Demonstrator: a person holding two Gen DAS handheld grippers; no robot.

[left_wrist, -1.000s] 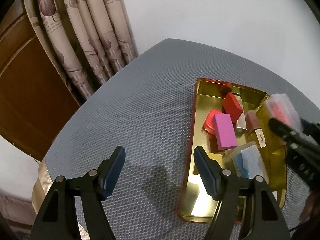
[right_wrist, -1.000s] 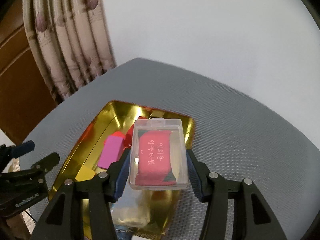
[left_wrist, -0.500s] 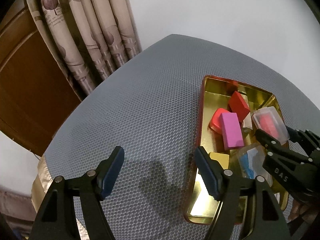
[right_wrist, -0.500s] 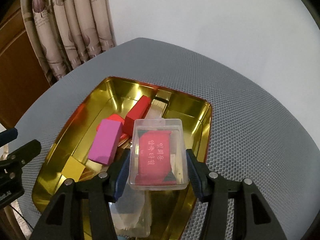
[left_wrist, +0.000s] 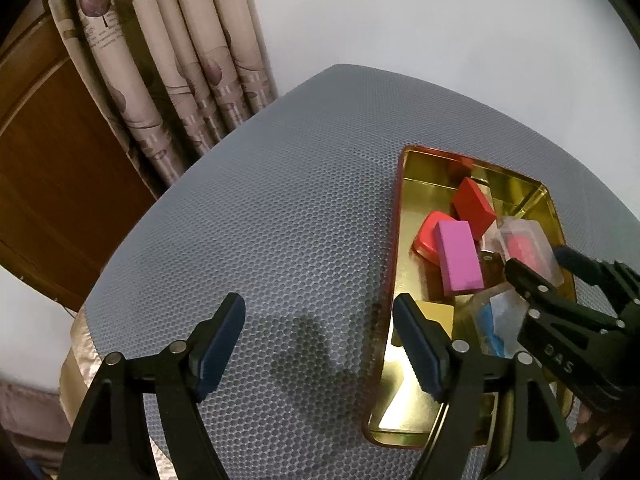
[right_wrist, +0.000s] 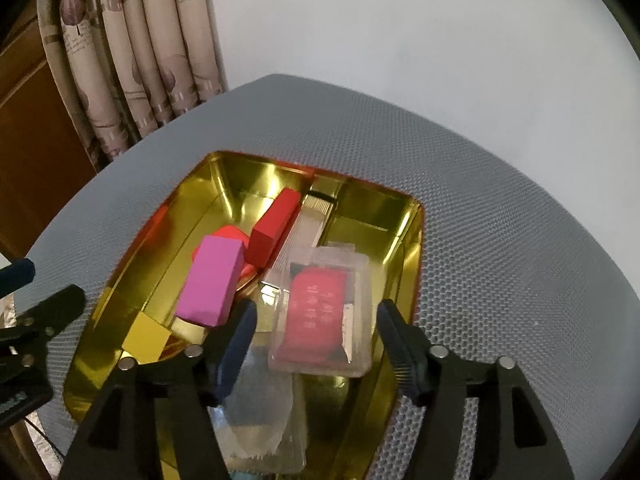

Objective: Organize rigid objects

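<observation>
A gold tin tray (right_wrist: 404,248) (left_wrist: 404,216) sits on the grey honeycomb mat. In it lie a magenta block (right_wrist: 212,280) (left_wrist: 458,256), a red block (right_wrist: 276,226) (left_wrist: 474,204), a red rounded piece (left_wrist: 426,234), a yellow block (right_wrist: 146,338) and a clear bag with blue contents (left_wrist: 494,320). A clear plastic case with a red insert (right_wrist: 320,312) (left_wrist: 528,248) rests in the tray. My right gripper (right_wrist: 314,338) is open, its jaws either side of the case and apart from it. My left gripper (left_wrist: 320,340) is open and empty over the mat, left of the tray.
Patterned curtains (left_wrist: 180,60) and a brown wooden panel (left_wrist: 48,168) stand behind the mat's far left edge. A white wall (right_wrist: 400,32) lies beyond the mat. The mat's edge with gold trim (left_wrist: 76,344) is near my left gripper.
My right gripper has lowered over the tray and opened, letting go of the clear case, which now lies in the tray. My left gripper stays open and has barely moved.
</observation>
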